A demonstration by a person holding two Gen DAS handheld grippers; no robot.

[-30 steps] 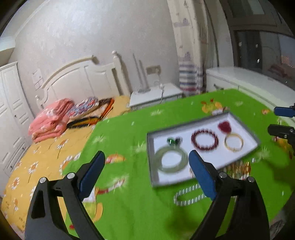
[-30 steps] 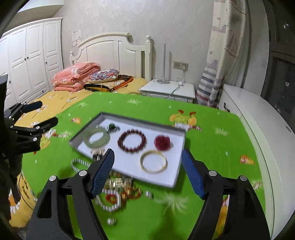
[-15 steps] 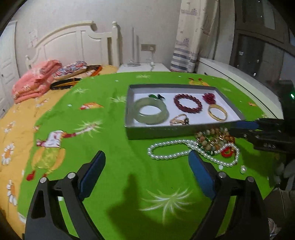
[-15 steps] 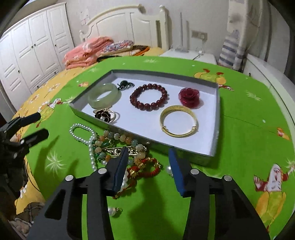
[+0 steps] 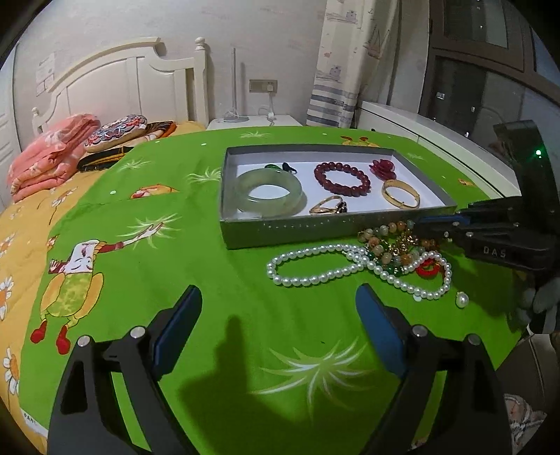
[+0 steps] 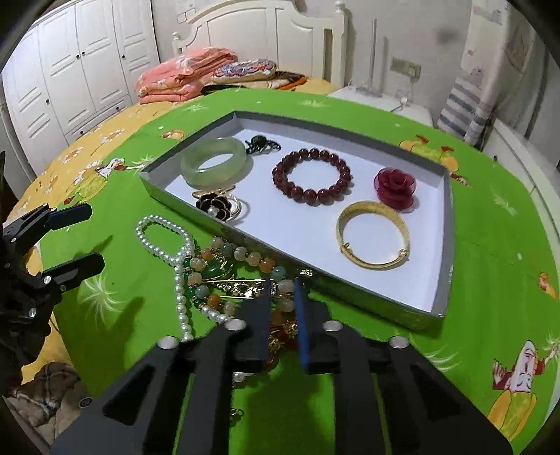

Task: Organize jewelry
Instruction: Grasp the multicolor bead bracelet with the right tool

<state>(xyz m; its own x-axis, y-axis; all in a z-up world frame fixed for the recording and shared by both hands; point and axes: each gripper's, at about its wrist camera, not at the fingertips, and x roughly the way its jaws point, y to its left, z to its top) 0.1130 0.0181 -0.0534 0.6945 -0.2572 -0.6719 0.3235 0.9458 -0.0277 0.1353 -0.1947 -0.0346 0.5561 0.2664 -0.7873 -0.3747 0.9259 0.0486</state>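
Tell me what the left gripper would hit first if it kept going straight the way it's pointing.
Most likely the bare green cloth. The left gripper is open, angled down at the cloth, with nothing between its fingers. The pearl necklace lies just beyond and slightly right, so it might brush that; depth is hard to judge here.

We are in a home bedroom — white headboard (image 6: 266, 21), folded quilts (image 6: 182, 75), wardrobe (image 6: 77, 59), nightstand (image 5: 252, 122).
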